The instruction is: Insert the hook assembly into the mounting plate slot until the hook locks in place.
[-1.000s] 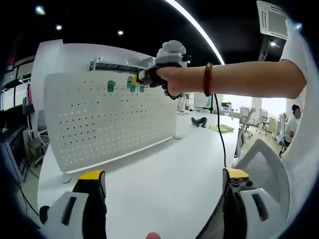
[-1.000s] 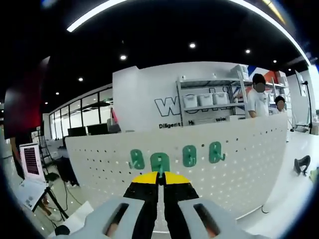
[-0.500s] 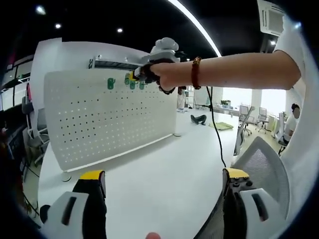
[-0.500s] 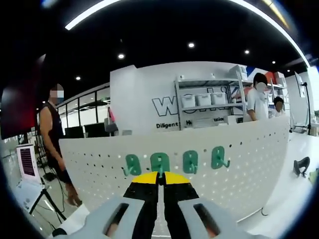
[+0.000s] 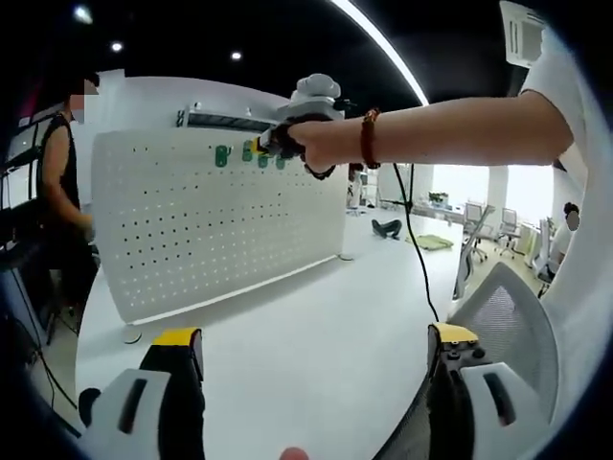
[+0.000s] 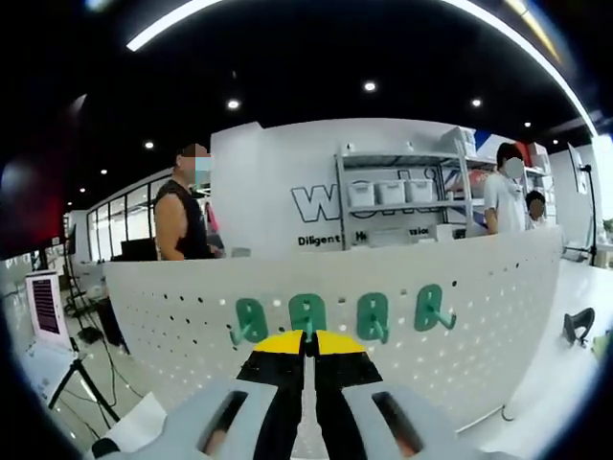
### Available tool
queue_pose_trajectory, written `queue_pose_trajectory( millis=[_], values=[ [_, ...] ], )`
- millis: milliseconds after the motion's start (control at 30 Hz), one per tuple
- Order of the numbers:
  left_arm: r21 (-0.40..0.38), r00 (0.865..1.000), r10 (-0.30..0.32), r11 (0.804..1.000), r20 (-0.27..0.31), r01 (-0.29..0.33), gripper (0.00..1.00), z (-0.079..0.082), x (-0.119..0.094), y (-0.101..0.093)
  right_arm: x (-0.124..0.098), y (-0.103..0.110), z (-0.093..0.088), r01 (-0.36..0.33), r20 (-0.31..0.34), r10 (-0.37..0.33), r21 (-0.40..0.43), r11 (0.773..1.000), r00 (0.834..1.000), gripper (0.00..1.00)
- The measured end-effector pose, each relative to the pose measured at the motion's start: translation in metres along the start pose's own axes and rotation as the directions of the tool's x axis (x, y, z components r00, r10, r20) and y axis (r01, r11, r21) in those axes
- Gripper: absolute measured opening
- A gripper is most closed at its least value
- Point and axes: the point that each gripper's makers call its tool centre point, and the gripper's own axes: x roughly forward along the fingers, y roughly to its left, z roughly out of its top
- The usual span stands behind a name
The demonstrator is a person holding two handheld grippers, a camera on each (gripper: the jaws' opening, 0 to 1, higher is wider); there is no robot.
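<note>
Right fingers: the right gripper (image 6: 307, 337) has its yellow-tipped fingers (image 6: 280, 343) pressed together on the thin stem of a green hook (image 6: 306, 312), held up against the pegboard (image 6: 479, 307) near its top edge.
Right gripper from the left gripper view: it (image 5: 273, 146) sits at the end of the person's outstretched arm, at the upper part of the pegboard, among small green spots that I take for the hooks.
Left fingers: the left gripper (image 5: 311, 356) is spread wide with nothing between its fingers (image 5: 177, 337), low over the white desk (image 5: 316, 326), well apart from the board.
Hook row: three more green hooks hang on the board beside the held one, one (image 6: 250, 319) to its left and two (image 6: 373, 316) (image 6: 428, 307) to its right, all near the top edge.
Step in hand: seating the held hook into the board; it looks level with its neighbours and pressed close, so insertion seems near its end.
Next move: probably a firm push in and down until it catches, then parting the fingers only once it holds.
Hard to make out: the fingers cover the hook's lower part and the holes it enters, so I cannot tell whether it is locked.
Background: people stand behind the board, by a shelf (image 6: 402, 192) with bins.
</note>
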Motion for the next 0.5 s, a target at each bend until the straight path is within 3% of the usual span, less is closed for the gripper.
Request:
queue_pose_trajectory(
  millis=[500],
  values=[
    [-0.004, 1.0, -0.002, 1.0, -0.009, 0.002, 0.98, -0.002, 0.0032, 0.0028, 0.0093, -0.0024, -0.0036, 0.018, -0.006, -0.018, 0.005, 1.0, 1.0, 0.01]
  ],
)
